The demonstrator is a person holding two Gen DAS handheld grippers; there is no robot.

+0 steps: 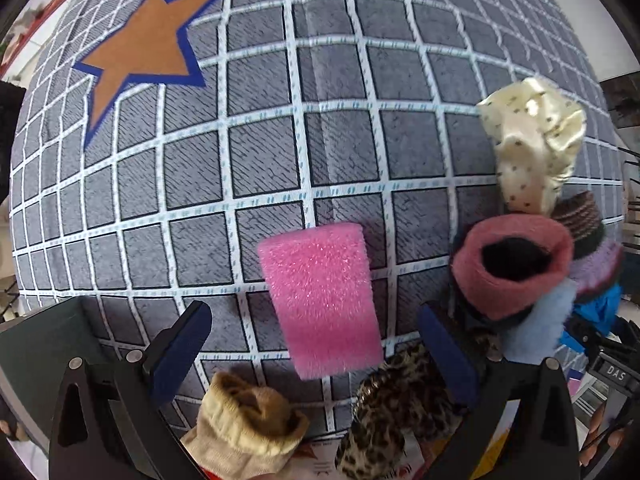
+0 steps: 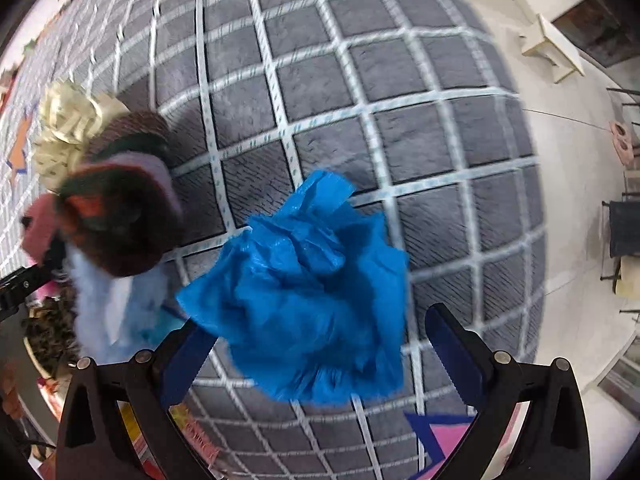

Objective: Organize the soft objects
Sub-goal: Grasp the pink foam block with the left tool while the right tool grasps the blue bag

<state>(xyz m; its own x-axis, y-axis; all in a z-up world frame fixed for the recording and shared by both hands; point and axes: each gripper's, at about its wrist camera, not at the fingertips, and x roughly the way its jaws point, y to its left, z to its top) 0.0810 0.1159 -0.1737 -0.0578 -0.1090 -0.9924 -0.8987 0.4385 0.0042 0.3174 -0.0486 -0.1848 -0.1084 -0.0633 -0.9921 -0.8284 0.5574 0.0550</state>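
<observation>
A pink foam sponge (image 1: 320,300) sits between the spread fingers of my left gripper (image 1: 316,354), touching neither; that gripper is open. Below it lie a beige sock (image 1: 244,428) and a leopard-print scrunchie (image 1: 392,412). To the right is a heap: a cream satin scrunchie (image 1: 532,140), a rolled pink sock (image 1: 516,264) and a light blue fuzzy piece (image 1: 536,328). In the right wrist view a crumpled blue plastic cover (image 2: 308,292), blurred, fills the gap of my open right gripper (image 2: 320,356). The same heap (image 2: 120,216) lies to its left.
Everything rests on a grey grid-patterned cloth (image 1: 280,120) with an orange star (image 1: 140,48) and a pink star (image 2: 452,436). Beyond its right edge is pale floor with a white stool (image 2: 552,48), pink slippers (image 2: 622,140) and a dark chair (image 2: 624,232).
</observation>
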